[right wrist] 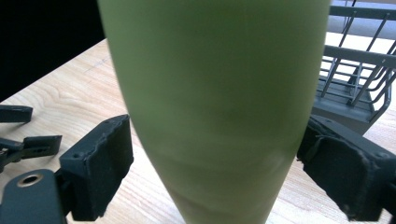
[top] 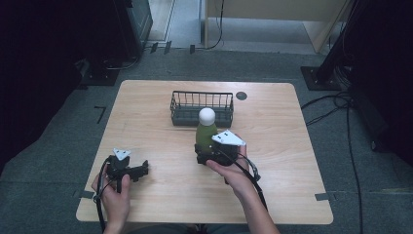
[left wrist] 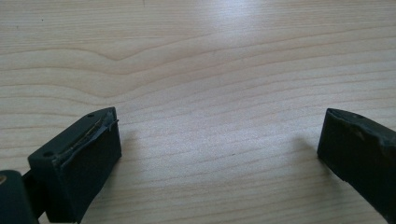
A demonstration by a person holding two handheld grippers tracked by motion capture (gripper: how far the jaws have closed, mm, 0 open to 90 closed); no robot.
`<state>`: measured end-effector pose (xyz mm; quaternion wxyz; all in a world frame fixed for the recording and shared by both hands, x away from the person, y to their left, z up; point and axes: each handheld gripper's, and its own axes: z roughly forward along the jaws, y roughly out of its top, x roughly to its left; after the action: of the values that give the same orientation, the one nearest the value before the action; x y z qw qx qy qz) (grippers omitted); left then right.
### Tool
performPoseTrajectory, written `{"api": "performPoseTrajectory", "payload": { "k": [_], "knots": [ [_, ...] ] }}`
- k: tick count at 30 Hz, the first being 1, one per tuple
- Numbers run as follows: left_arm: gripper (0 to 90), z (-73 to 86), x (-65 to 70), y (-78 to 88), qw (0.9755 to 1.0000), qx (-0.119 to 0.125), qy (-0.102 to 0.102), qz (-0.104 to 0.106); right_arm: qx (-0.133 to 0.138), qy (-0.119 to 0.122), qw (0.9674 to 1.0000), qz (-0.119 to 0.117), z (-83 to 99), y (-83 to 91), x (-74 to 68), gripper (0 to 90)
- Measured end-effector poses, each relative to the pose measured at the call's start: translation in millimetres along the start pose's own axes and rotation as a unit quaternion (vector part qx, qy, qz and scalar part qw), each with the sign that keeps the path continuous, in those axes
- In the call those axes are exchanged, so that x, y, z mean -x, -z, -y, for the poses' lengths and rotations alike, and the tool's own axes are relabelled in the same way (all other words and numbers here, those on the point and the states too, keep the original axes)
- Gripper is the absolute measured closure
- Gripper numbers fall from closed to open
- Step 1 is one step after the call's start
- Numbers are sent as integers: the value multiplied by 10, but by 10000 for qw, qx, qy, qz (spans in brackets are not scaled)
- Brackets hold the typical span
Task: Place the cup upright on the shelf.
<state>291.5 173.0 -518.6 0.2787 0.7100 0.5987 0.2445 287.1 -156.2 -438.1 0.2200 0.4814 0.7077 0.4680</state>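
Note:
A green bottle (top: 206, 132) with a round white cap stands upright on the wooden table (top: 272, 146), just in front of a wire basket (top: 202, 93). My right gripper (top: 205, 147) reaches it from the near side, and in the right gripper view the bottle (right wrist: 215, 93) sits between the two black pads (right wrist: 100, 163), which touch its sides. My left gripper (top: 142, 170) rests low at the table's near left. Its jaws stand wide apart over bare wood (left wrist: 219, 121), with nothing between them.
The dark wire basket (right wrist: 355, 70) looks empty and stands at the middle back of the table. A small dark round disc (top: 241, 95) lies right of it. Cables trail from both grippers toward the near edge. Dark stands and cables surround the table on the floor.

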Motion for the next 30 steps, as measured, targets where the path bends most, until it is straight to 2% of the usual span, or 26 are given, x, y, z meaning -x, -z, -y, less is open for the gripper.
{"api": "performPoseTrajectory", "payload": {
  "k": [9, 20, 30],
  "knots": [
    [1, 0, 1, -1, 10000, 6, 5, 0, 27, 14, 10000, 75, -66, -61, -7, 141],
    [1, -1, -1, 0, 10000, -2, -9, 3, 111, 209, 9995, 217, -108, -97, -55, 199],
    [1, -1, -1, 0, 10000, -1, -4, 3, 57, 259, 9996, 108, -165, -98, -47, 202]
  ]
}}
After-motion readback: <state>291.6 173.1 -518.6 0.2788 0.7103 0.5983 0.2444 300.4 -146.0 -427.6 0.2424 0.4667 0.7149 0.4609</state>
